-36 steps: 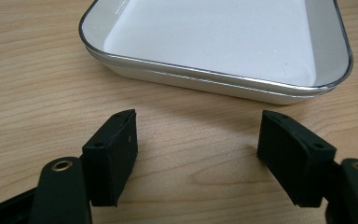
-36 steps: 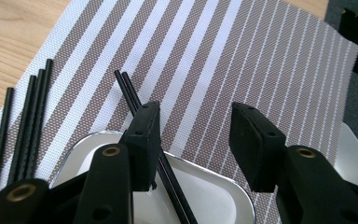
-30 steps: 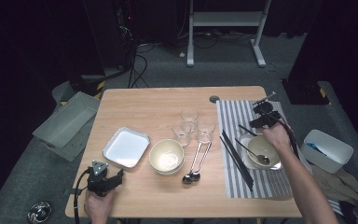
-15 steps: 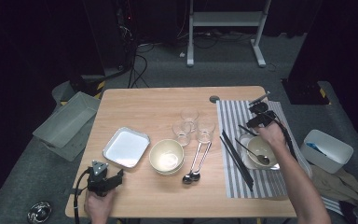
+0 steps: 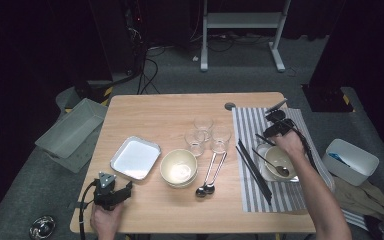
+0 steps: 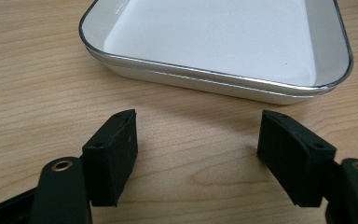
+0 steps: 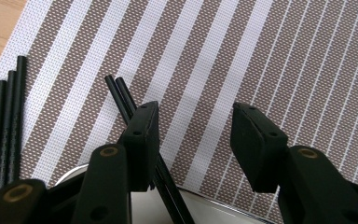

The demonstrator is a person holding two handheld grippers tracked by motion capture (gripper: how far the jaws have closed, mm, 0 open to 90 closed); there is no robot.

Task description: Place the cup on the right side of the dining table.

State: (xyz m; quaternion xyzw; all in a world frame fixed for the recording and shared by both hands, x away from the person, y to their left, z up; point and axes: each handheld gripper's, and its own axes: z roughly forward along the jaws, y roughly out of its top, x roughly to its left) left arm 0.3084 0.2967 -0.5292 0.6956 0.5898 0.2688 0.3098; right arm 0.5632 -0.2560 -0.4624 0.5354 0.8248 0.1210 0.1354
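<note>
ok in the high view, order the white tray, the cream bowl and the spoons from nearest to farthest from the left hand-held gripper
1. White tray, just beyond the left hand-held gripper, slightly to the right.
2. Cream bowl, farther right, beside the tray.
3. Spoons, farthest, right of the bowl, toward the striped mat.

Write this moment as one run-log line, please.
right gripper: open, over chopsticks on bowl | left gripper: open, before tray

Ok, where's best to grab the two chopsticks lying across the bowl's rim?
Take the chopsticks on the stretch past the bowl rim, coming from above with the jaws across both sticks: they lie side by side, the rim probably props them off the mat.
</note>
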